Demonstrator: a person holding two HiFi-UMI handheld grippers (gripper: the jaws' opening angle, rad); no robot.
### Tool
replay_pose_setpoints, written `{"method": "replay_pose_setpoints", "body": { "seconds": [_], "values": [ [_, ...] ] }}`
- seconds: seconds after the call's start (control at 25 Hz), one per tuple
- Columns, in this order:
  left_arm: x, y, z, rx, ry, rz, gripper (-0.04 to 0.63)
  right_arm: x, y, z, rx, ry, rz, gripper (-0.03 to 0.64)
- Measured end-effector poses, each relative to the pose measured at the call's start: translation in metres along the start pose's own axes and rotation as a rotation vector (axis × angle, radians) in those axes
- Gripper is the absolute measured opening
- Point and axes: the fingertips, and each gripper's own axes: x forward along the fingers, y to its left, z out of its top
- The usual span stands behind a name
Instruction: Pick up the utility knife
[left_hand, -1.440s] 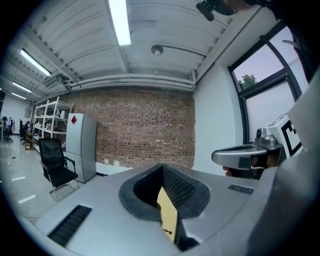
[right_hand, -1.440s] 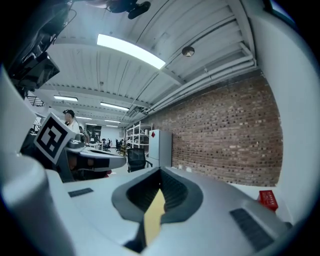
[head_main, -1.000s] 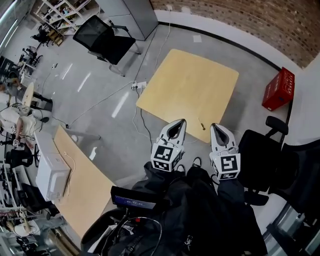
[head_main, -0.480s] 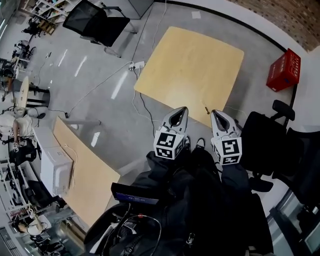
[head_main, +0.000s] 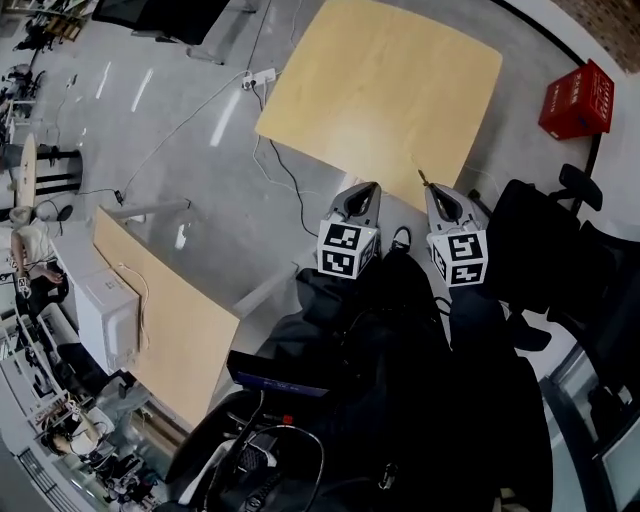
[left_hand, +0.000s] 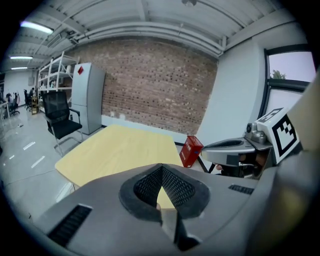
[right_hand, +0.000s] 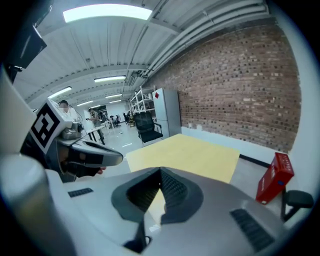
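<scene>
The utility knife (head_main: 421, 179) is a small thin dark object lying on the pale wooden table (head_main: 380, 90) close to its near edge. My right gripper (head_main: 440, 192) is held just short of that edge, its tip right by the knife, jaws shut and empty. My left gripper (head_main: 367, 190) hangs level with it, a little to the left, also shut on nothing. In the left gripper view the shut left gripper (left_hand: 161, 167) points over the table (left_hand: 120, 150). In the right gripper view the right gripper (right_hand: 161, 171) is shut above the table (right_hand: 190, 155); the knife is hidden in both gripper views.
A red crate (head_main: 577, 100) stands on the floor beyond the table's right corner. A black office chair (head_main: 540, 250) is close on my right. A power strip (head_main: 258, 77) and cable lie left of the table. Another wooden table (head_main: 160, 310) sits at the left.
The view has closed in on the table. Both grippers, still shut, have come forward to its near edge, and the right one's tip now reaches the knife.
</scene>
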Motion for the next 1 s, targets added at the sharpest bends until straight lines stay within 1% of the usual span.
{"method": "replay_pose_setpoints", "body": {
  "seconds": [0.12,0.28,0.4,0.52,0.68,0.84,1.0],
  "values": [
    [0.008,0.007,-0.024,-0.026,0.059,-0.004,0.000,0.019,-0.002,-0.022,0.006,0.053,0.003,0.003],
    [0.012,0.019,-0.051,-0.046,0.124,0.014,0.000,0.035,-0.004,-0.051,-0.005,0.133,0.004,0.003],
    [0.014,0.028,-0.065,-0.072,0.169,0.029,0.000,0.045,-0.008,-0.066,-0.004,0.169,0.000,0.004],
    [0.018,0.037,-0.078,-0.080,0.196,0.043,0.000,0.054,-0.012,-0.079,0.002,0.197,-0.006,0.005],
    [0.022,0.042,-0.091,-0.094,0.231,0.043,0.000,0.071,-0.016,-0.096,-0.019,0.252,0.003,0.005],
    [0.022,0.044,-0.097,-0.094,0.240,0.037,0.000,0.086,-0.019,-0.111,-0.043,0.307,0.019,0.005],
    [0.020,0.049,-0.109,-0.099,0.251,0.046,0.000,0.100,-0.028,-0.127,-0.054,0.353,0.008,0.011]
  ]
}}
